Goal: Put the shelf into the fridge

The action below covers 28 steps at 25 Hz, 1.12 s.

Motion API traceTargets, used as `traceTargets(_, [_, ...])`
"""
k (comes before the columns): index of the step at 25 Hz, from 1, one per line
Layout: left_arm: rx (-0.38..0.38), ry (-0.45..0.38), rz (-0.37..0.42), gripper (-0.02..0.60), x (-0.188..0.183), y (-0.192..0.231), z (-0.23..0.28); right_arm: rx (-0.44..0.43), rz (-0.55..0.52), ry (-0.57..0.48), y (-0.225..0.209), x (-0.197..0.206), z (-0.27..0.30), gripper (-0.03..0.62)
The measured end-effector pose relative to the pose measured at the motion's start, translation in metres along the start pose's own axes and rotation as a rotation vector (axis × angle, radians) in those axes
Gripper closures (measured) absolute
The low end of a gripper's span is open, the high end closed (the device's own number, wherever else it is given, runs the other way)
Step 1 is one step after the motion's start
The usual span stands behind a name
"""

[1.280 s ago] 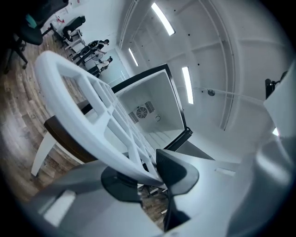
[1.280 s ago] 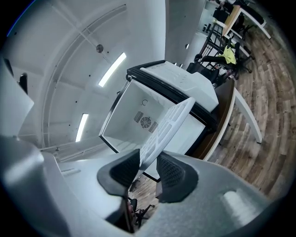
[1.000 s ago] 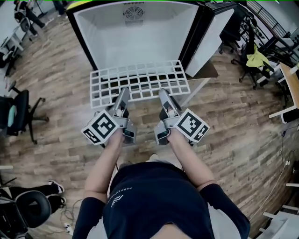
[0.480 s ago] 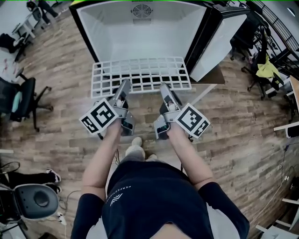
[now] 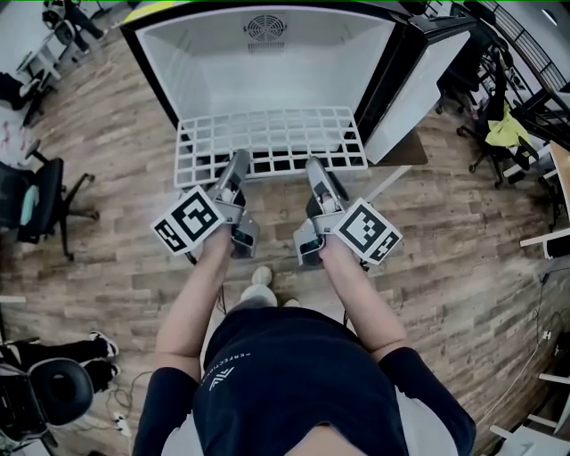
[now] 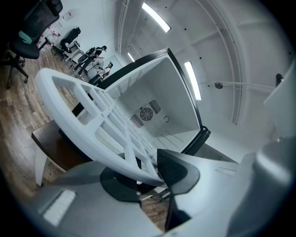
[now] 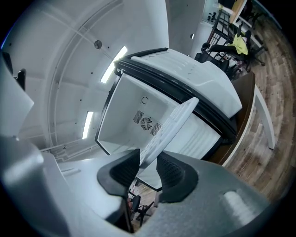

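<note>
White grid shelf [image 5: 272, 141] held roughly level, just in front of the open fridge [image 5: 267, 76]. Left tongs [image 5: 239, 162] clamped on the shelf's near edge, left of centre. Right tongs [image 5: 313, 167] clamped on the same edge, right of centre. Wood floor [image 5: 134, 258] below.

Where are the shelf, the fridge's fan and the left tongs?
shelf [image 5: 272, 142], head view, middle of its white grid.
fan [image 5: 264, 27], head view, centre of its round grille.
left tongs [image 5: 238, 163], head view, between the tips gripping the shelf.

Left tool [image 5: 239, 160], right tool [image 5: 313, 166]; both clamped
</note>
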<state>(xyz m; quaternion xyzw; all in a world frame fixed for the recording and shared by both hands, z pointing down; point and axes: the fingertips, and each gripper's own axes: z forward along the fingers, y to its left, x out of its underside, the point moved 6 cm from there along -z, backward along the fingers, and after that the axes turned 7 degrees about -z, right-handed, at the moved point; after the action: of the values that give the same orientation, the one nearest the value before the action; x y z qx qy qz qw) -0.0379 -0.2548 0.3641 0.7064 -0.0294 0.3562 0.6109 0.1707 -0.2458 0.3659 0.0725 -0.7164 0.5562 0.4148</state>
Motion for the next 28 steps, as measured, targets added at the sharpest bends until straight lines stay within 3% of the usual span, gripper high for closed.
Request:
traceTargets(22, [0.031, 0.023, -0.039, 0.468, -0.011, 0.012, 0.016, 0.003, -0.016, -0.005, -0.003, 0.001, 0.013, 0.485])
traceTargets(28, [0.039, 0.031, -0.081, 0.471, -0.022, 0.017, 0.025, 0.003, -0.023, -0.010, 0.001, 0.000, 0.023, 0.488])
